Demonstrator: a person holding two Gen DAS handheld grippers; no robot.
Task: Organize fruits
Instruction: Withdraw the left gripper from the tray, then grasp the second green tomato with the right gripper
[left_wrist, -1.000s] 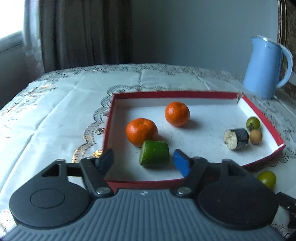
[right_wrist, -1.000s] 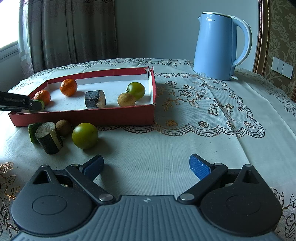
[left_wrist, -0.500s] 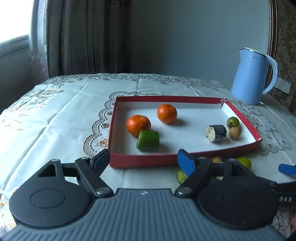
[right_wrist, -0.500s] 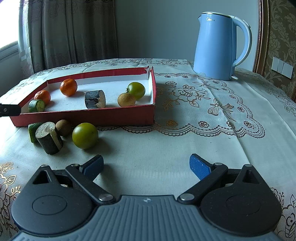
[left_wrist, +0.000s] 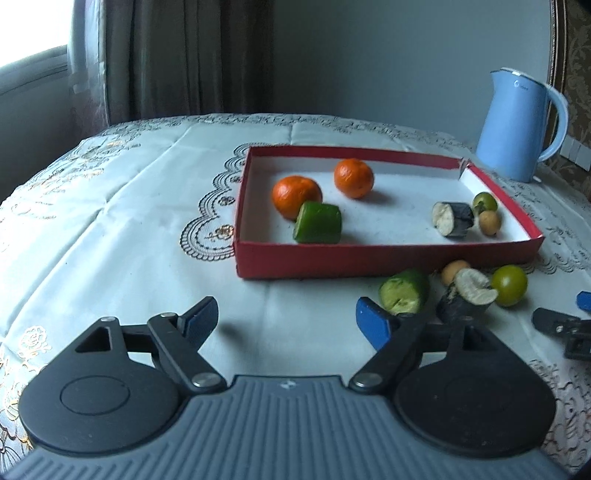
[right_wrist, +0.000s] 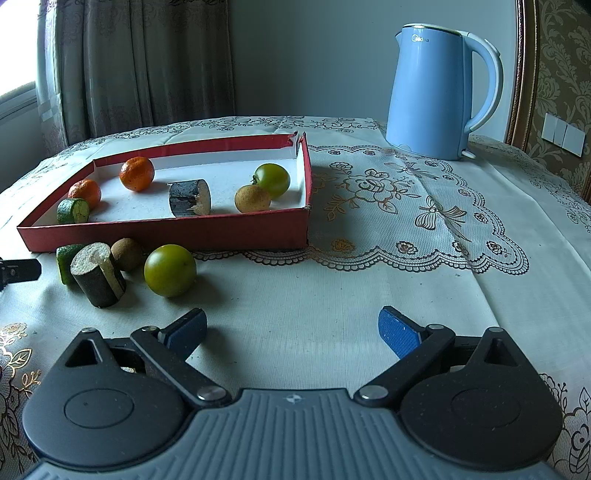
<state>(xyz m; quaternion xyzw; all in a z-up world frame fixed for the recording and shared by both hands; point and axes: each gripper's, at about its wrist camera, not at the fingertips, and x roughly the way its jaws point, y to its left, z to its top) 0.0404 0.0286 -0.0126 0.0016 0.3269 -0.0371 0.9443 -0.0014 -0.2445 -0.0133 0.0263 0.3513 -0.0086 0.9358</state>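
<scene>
Overhead-free, lace tablecloth (right_wrist: 369, 295) bears red tray (right_wrist: 166, 230), blue kettle (right_wrist: 436, 96).

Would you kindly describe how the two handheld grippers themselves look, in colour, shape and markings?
Both look alike: the left gripper and right gripper each have a ribbed grey body with a small emblem, two round black discs, black linkage arms with silver pivot pins, and fingers tipped with blue pads. No cables or sleeves show.

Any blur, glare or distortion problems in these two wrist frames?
Left wrist view: slightly soft, the tangerines and red tray smeared; window glare at upper left. Right wrist view: sharp, the green tomato crisp with a soft shadow. Both: fisheye bending at edges, dim daylight.
</scene>
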